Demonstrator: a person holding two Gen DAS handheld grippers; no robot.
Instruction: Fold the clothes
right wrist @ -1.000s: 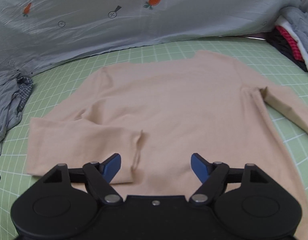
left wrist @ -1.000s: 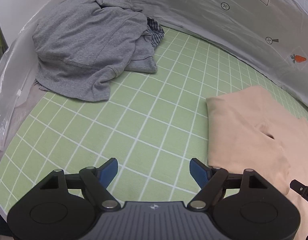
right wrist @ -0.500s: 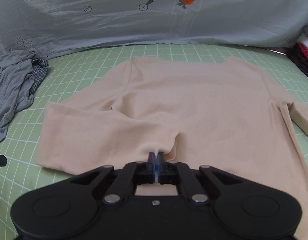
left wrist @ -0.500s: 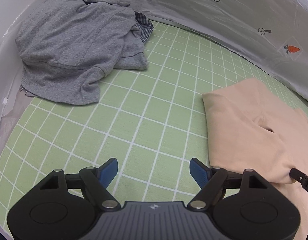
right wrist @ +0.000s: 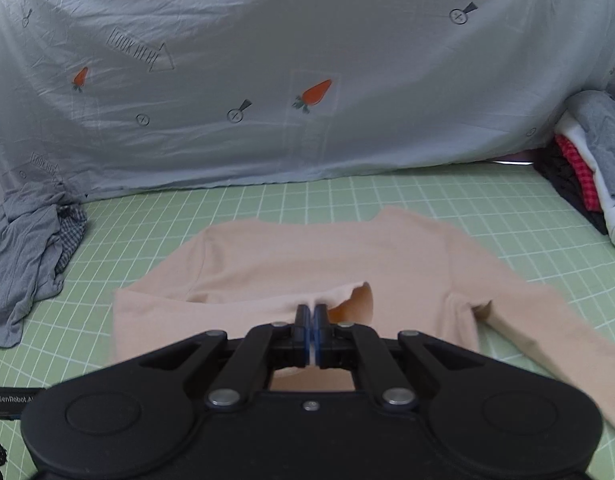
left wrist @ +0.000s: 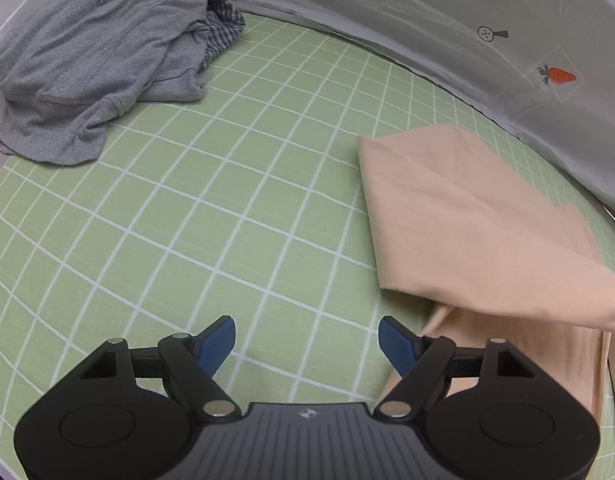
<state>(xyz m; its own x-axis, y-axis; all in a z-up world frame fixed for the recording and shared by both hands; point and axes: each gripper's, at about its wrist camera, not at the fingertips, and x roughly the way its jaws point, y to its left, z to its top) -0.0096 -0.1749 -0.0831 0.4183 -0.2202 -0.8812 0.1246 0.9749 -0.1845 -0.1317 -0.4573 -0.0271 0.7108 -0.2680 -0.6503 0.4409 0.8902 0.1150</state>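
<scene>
R wrist: right tool pinching soft peach shirt hem | left tool spread

Soft, even light is cast over the green checked bedsheet; only faint shadows are seen there. Its grid lines are bent by fisheye distortion, corners are vignetted black, and slight blur is shown in the right wrist view.

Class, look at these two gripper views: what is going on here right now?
A person is folding a peach long-sleeved top spread on the green checked sheet. The right gripper is shut on the top's sleeve end, which is lifted off the sheet over the top's body. The left gripper hangs open over bare sheet beside the top, holding nothing. A crumpled grey garment lies off to the side.
</scene>
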